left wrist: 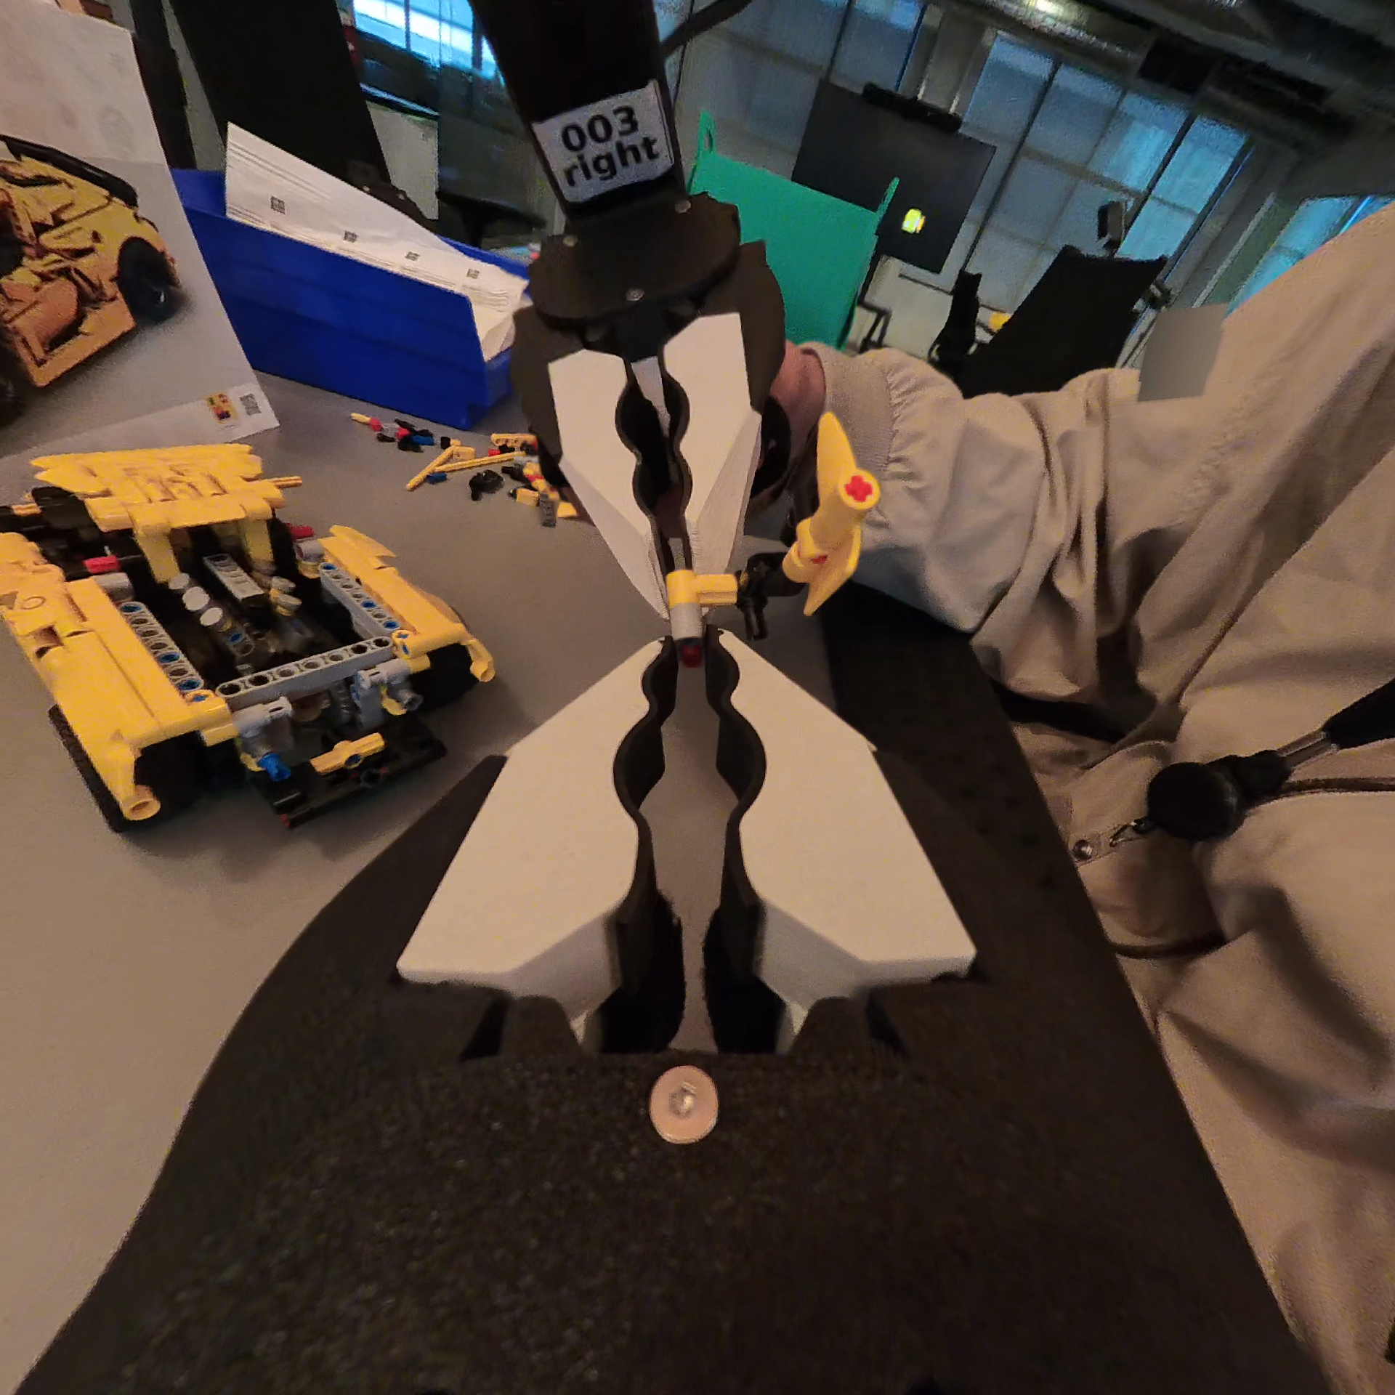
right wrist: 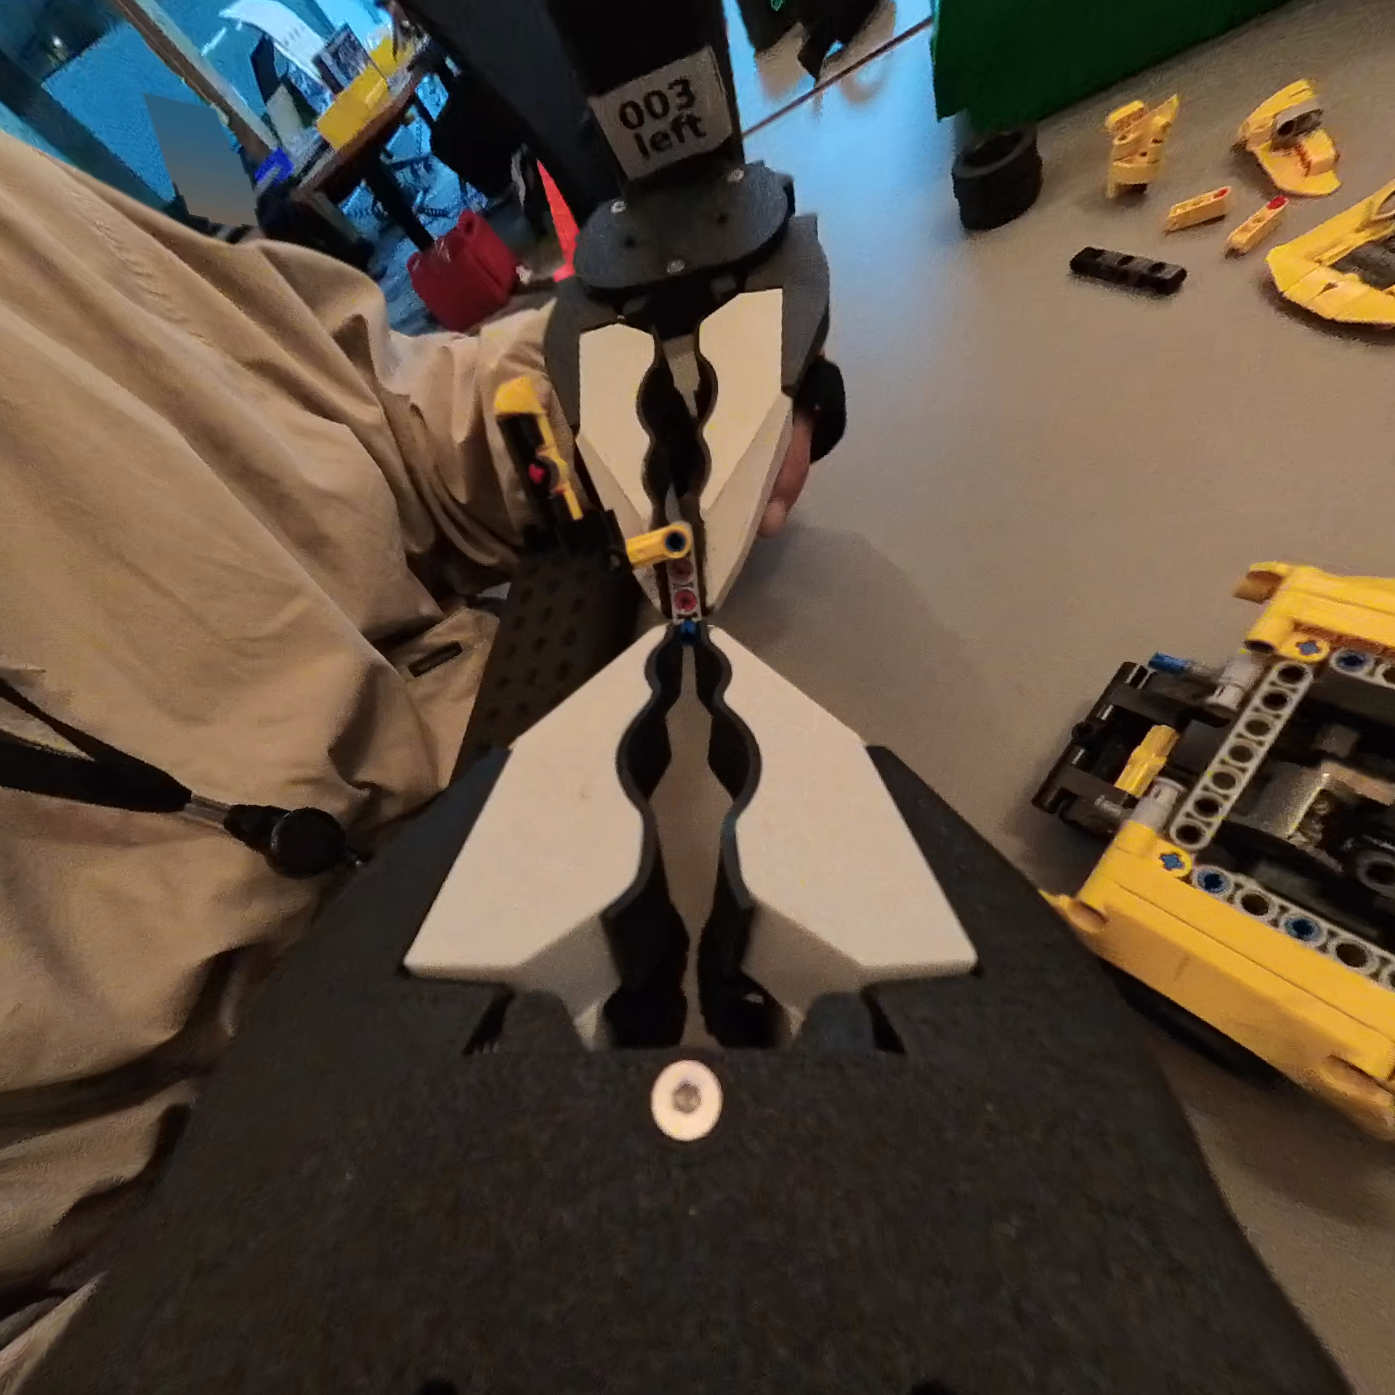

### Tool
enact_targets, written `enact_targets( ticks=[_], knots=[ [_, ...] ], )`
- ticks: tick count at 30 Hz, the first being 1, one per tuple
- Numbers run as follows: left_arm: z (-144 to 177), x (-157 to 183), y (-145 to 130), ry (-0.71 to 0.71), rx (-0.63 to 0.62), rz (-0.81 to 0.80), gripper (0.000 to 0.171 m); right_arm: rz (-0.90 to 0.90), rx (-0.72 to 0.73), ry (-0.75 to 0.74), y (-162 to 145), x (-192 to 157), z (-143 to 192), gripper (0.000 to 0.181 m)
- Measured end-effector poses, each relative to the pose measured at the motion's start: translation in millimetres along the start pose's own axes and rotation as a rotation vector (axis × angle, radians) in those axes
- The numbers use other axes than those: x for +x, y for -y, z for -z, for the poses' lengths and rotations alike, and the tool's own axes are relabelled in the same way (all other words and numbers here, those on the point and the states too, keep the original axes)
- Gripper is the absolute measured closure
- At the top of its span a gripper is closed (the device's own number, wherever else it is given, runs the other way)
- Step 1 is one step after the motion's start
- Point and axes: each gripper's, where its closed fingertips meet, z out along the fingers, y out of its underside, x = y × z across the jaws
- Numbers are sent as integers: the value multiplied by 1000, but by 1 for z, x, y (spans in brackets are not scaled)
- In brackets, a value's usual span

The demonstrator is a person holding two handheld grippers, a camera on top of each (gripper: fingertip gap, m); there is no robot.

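Two claws meet tip to tip at frame centre, white wedge fingers with wavy black pads. Left claw (left wrist: 688, 651) nearly shut, pinching a red-tipped pin end of a small brick assembly (left wrist: 698, 596); right claw (right wrist: 687, 632) nearly shut on a tiny blue pin at that assembly's other end. Assembly: yellow and grey plastic, black links, yellow fin piece (left wrist: 830, 521). Half-built yellow studless-brick car (left wrist: 219, 626) sits left on grey worktop (left wrist: 113, 943). Blue bin (left wrist: 362, 332) upper left. Both claws carry white labels.

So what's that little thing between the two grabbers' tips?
A small yellow-and-grey brick piece, pinched at one end by the left gripper and at the other by the right gripper. Both wrist views show it.
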Motion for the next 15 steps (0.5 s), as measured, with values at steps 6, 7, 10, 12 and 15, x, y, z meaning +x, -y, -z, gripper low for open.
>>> enact_targets(
  ticks=[6, 7, 10, 12, 15],
  knots=[
    [4, -7, 0, 28, 7, 15, 165, 84, -57, -39, 5, 8, -1, 179],
    [4, -7, 1, 32, 12, 9, 165, 92, -45, -32, 6, 7, 0, 180],
    [4, -6, 2, 30, 18, 6, 165, 128, -46, -48, 8, 6, 2, 180],
    [2, -7, 2, 38, 15, 1, 165, 144, -55, -51, 7, 8, 5, 179],
    [1, -10, -14, 60, -71, -25, 167, 154, 21, -65, 22, 13, 18, 181]
  ],
)
